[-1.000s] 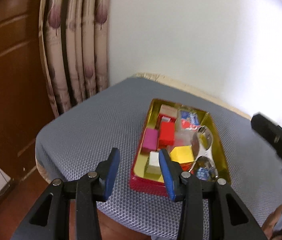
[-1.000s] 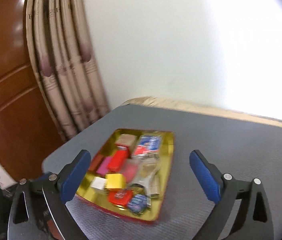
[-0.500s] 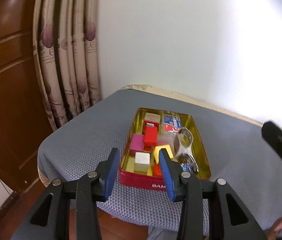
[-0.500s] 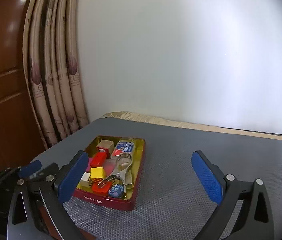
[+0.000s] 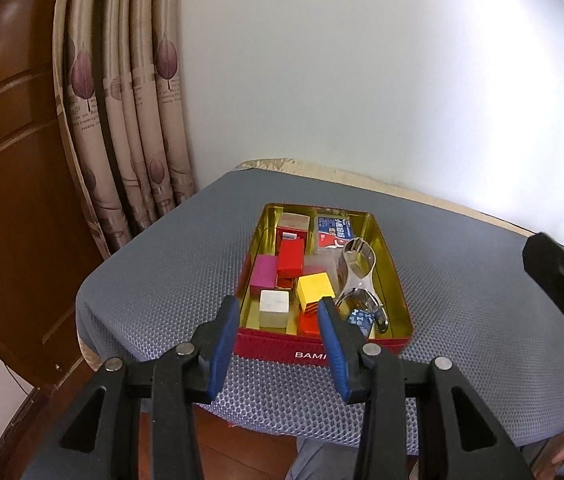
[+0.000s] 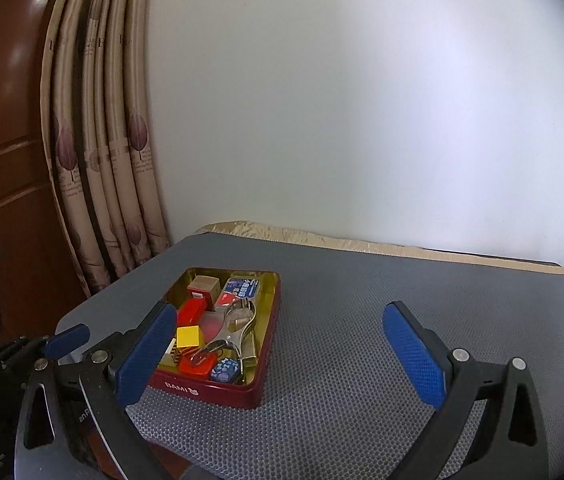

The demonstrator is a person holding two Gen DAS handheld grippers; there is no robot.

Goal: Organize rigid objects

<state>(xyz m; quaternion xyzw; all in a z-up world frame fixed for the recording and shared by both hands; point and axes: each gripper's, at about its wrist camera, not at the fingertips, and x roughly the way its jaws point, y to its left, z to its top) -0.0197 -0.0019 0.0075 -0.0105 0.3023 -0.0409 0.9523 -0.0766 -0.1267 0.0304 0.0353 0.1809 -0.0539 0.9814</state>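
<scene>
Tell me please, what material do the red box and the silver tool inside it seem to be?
Red box: likely tin-plated metal, glossy red outside, mirror-like gold inside that reflects the contents. Silver tool: probably polished steel, with bright highlights.

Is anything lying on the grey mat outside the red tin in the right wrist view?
No, the grey mat is bare around the red tin.

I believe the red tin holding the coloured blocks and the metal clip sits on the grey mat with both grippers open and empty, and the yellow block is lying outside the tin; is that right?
Not quite: the yellow block lies inside the red tin, among the other blocks, as the left wrist view shows. The rest holds: the tin, with the metal clip, sits on the grey mat, and the left gripper and right gripper are open and empty.
</scene>
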